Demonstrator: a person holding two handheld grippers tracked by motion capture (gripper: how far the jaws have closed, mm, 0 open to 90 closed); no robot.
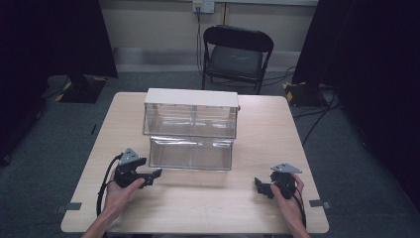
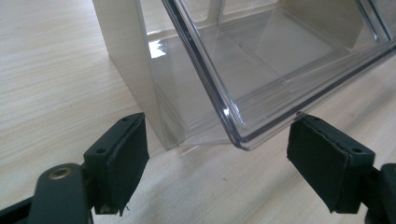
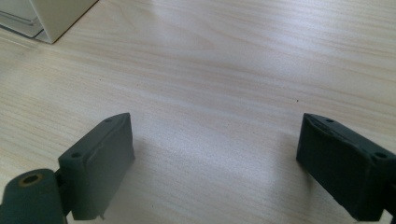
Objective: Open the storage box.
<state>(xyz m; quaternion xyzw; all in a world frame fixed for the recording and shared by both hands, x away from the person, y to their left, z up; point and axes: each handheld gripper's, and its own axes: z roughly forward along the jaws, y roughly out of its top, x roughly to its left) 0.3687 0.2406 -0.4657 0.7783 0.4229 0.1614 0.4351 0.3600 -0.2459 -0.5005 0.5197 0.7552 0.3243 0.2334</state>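
Right now we see a white-topped drawer unit (image 1: 190, 113) standing near the middle of the pale wooden worktop (image 1: 208, 198), with its lower clear drawer (image 1: 191, 153) pulled out toward us and, as far as the reflections let us judge, nothing inside it. Our left hand-held gripper (image 1: 156, 174) sits just beside the drawer's front left corner, jaws well apart and holding nothing; in the left gripper view that clear corner (image 2: 243, 135) hangs just above and between the two black pads (image 2: 122, 154), not touching either, while the unit's white side wall (image 2: 126, 60) rises behind. Our right hand-held gripper (image 1: 258, 186) rests well apart from the drawer, off toward the worktop's right side, its jaws also spread wide over bare wood (image 3: 210, 93), with only a corner of the white unit (image 3: 51, 18) showing at the far upper left. Beyond the worktop a black folding chair (image 1: 236, 54) stands against the wall, cables trail over the grey floor (image 1: 307, 114), and dark curtains (image 1: 54, 39) flank both sides.
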